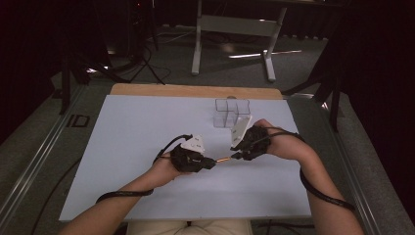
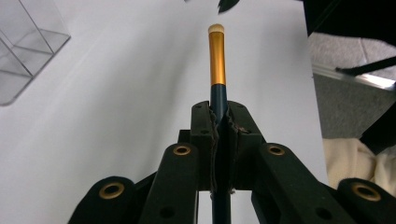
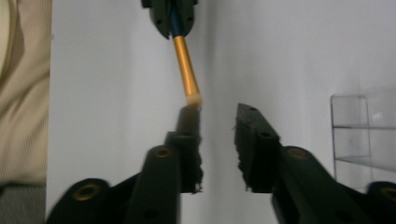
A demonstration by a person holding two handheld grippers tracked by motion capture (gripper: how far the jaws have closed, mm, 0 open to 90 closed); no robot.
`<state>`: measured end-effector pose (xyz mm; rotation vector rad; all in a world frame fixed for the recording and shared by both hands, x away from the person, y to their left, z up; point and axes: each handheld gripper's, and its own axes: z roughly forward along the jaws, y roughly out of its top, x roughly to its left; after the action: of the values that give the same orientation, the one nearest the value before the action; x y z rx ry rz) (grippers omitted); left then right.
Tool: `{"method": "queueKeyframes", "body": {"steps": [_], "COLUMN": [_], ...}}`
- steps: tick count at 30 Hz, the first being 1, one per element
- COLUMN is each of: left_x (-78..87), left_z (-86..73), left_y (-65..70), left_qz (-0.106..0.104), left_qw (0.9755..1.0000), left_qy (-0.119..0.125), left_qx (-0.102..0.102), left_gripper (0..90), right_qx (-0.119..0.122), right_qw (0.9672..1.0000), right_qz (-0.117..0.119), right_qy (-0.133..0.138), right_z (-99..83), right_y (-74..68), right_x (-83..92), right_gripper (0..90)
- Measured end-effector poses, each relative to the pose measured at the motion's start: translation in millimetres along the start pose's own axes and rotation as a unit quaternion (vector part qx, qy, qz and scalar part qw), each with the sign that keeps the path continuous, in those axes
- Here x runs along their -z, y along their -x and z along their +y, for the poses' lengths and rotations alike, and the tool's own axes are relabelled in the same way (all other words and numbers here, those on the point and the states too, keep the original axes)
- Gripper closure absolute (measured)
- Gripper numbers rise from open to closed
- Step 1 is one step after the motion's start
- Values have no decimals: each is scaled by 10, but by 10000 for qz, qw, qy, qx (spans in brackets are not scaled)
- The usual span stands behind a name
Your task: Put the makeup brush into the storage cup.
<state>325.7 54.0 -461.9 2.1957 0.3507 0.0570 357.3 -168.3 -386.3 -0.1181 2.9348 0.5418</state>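
A thin stick with a dark blue handle, gold sleeve and cream tip (image 2: 217, 56) lies level above the white table top (image 1: 137, 147). My left gripper (image 2: 219, 114) is shut on its blue handle, and the gold end points away toward the right hand. In the high view the stick (image 1: 224, 159) bridges the gap between the left gripper (image 1: 211, 163) and the right gripper (image 1: 236, 152). My right gripper (image 3: 217, 116) stands open with nothing between its pads. The stick's cream tip (image 3: 194, 99) sits just beyond the tip of one of its fingers (image 3: 189, 116).
A clear plastic organiser with several compartments (image 1: 232, 111) stands on the table just behind the right hand, also seen as clear walls (image 3: 364, 130) in the right gripper view. A table frame (image 1: 235, 29) stands on the floor beyond.
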Motion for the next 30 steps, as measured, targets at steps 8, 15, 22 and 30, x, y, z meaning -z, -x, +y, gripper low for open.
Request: {"method": "queueKeyframes", "body": {"steps": [8,15,22,30], "left_x": [12,28,27,16], "left_z": [-50,-34,-32,-28], "left_y": [-16,-23,-33,-48], "left_qz": [1,-9,24,15], "left_qw": [9999,9998,9997,9996], "left_qy": [118,203,244,282], "left_qx": [55,47,52,72], "left_gripper": [834,834,833,833], "right_qx": [-886,-1263,-1406,-1835], "right_qw": [9947,9888,9844,9783], "right_qz": [-418,-453,-209,35], "right_qy": [300,651,1036,957], "right_z": [-177,-303,-380,-403], "right_y": [28,71,64,84], "right_x": [-20,-36,-37,-113], "right_gripper": [280,179,140,136]}}
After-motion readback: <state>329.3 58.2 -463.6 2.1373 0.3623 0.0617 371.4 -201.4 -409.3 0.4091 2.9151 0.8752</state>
